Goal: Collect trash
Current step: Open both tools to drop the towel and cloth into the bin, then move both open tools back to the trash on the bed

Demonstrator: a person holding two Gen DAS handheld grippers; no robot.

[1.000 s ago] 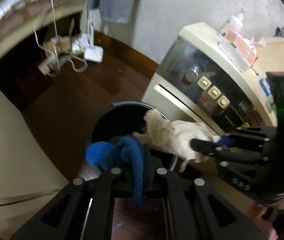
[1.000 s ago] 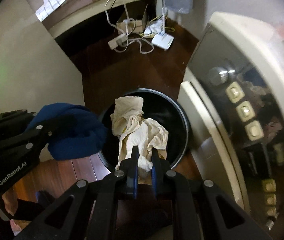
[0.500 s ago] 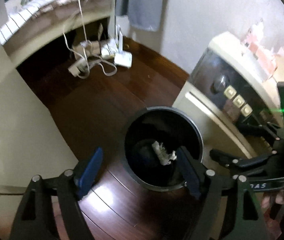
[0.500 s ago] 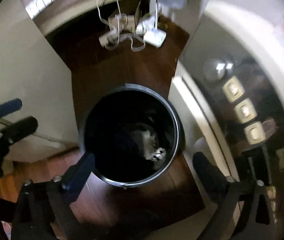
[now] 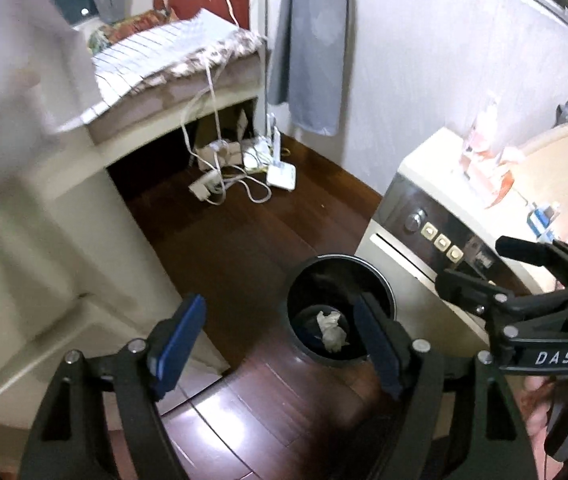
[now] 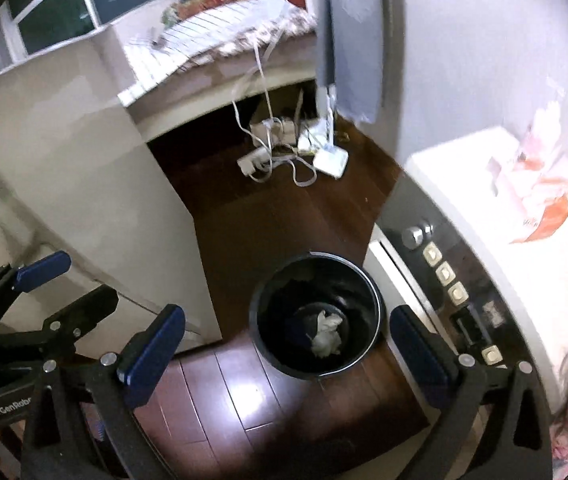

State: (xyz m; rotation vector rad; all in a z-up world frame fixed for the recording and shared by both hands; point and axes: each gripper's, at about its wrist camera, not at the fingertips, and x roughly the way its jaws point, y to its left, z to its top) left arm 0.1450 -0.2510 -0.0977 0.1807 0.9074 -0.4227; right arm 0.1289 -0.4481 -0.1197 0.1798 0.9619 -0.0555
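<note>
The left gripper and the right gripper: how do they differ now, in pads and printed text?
Both pads of the left gripper are blue; the right gripper also has blue pads in its own view. The left gripper's body reads "GenRobo", partly cut off; the right gripper's reads "DAS". Both are open, hold nothing, and point down at the black bin with the pale cloth inside.

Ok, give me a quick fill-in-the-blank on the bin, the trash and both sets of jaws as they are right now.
1. The pale rag lies inside the round black ____.
2. The bin stands on a dark ____ floor.
3. The jaws of the left gripper and the right gripper are both ____, holding nothing.
4. Beside the bin is a cream appliance with three square ____.

Missing words: bin; wood; open; buttons
</note>
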